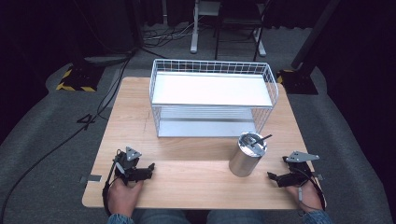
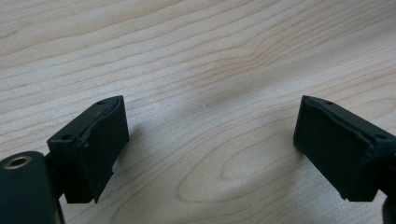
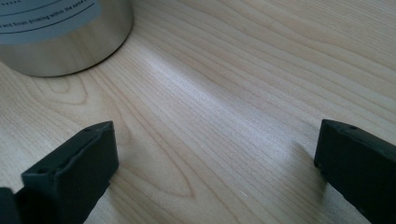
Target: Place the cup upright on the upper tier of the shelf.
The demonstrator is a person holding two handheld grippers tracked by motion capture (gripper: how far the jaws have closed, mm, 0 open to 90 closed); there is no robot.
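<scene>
Steel cup [image 1: 245, 159], brushed, cylindrical, w/ a thin black rod [image 1: 261, 139] leaning out of its open top, stands centre-right of the high view on the table [image 1: 187, 177], just in front of the rack. In the right gripper view it sits upper left [image 3: 65, 44], a white label w/ small print on its wall.

Progress, as judged: nothing started. Cup not grasped, not lifted. Both shelves of the white wire rack [image 1: 212, 95] look bare. Likely left to do: close in on cup, grip, move it, perhaps onto a shelf.

Right gripper [image 1: 279, 178], lower right, fingers spread wide, holding nothing, near the cup but apart. Left gripper [image 1: 145, 169], lower left, fingers also wide apart over bare wood, well apart from the cup.

Materials: table pale wood-grain laminate, smooth; finger pads [image 2: 95, 140] matte black, blocky, worn edges; rack thin wire mesh w/ flat white shelves.
</scene>
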